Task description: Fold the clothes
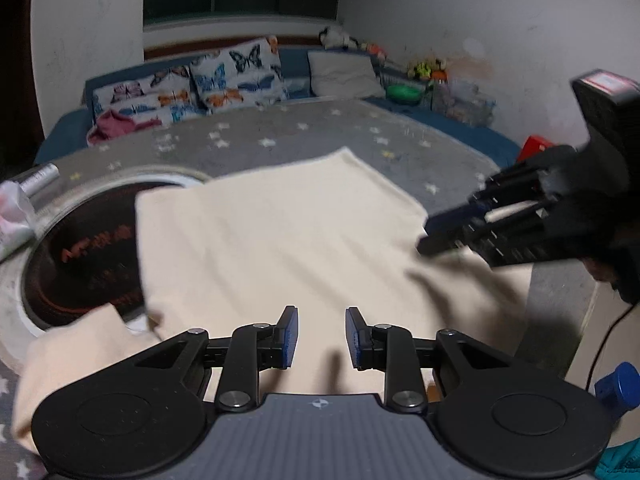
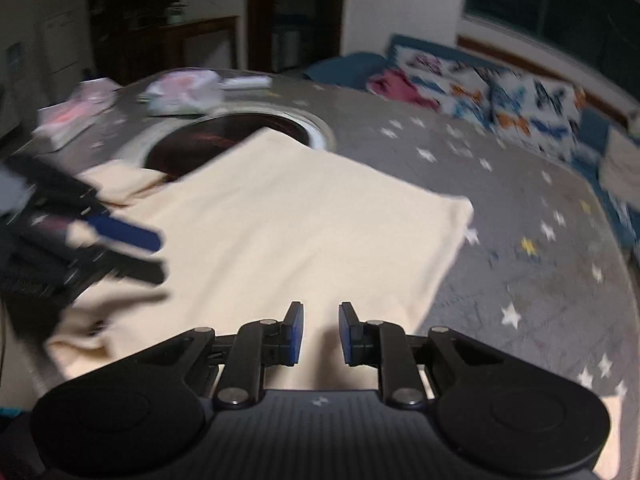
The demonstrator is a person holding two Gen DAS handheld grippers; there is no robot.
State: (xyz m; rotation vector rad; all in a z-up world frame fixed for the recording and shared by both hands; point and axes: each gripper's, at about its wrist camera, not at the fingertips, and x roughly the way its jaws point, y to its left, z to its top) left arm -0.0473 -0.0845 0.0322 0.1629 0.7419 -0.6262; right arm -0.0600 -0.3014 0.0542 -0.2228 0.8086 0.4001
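Observation:
A cream garment point(image 1: 280, 240) lies flat on the grey star-patterned cloth, partly folded; it also shows in the right wrist view point(image 2: 304, 232). My left gripper point(image 1: 321, 338) hovers over its near edge, open and empty. My right gripper point(image 2: 321, 334) hovers over the garment's near right part, open and empty. In the left wrist view the right gripper point(image 1: 448, 236) reaches in over the garment's right edge. In the right wrist view the left gripper point(image 2: 148, 252) sits over the garment's left side. A sleeve point(image 1: 76, 344) sticks out at the left.
A round dark inset with a pale rim point(image 1: 80, 248) lies under the garment's far left corner. Butterfly pillows point(image 1: 224, 76) and a pink cloth point(image 1: 120, 126) sit on the sofa behind. Plastic packets point(image 2: 184, 88) lie at the table's far side. A blue bottle point(image 1: 618, 384) stands at the right.

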